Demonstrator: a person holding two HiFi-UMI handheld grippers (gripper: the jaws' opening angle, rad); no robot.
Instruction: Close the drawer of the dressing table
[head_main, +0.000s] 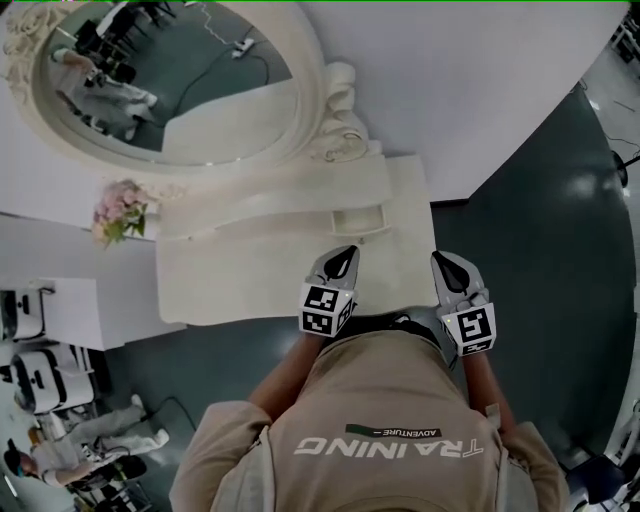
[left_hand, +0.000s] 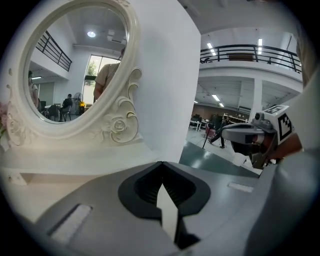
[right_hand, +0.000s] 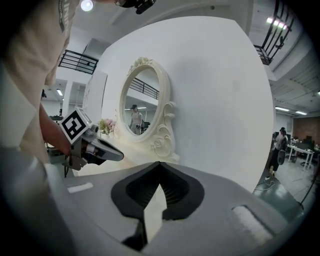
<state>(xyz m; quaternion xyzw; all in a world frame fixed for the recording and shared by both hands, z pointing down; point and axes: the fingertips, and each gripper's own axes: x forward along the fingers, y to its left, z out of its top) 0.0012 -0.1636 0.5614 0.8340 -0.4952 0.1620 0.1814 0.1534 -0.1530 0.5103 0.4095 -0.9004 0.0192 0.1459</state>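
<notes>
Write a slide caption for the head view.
Both shut and empty, the left gripper and right gripper are held at the front of a cream dressing table with an oval mirror.

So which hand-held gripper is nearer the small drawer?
The left hand-held gripper, just in front of the drawer; the right hand-held gripper sits farther off sideways.

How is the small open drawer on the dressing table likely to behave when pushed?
The drawer looks small and shallow, so it probably slides with a light push. It seems rigid like the dressing table, unlikely to flex. Pushed off-centre it might skew and bind; the left gripper, shut, sits nearest.
</notes>
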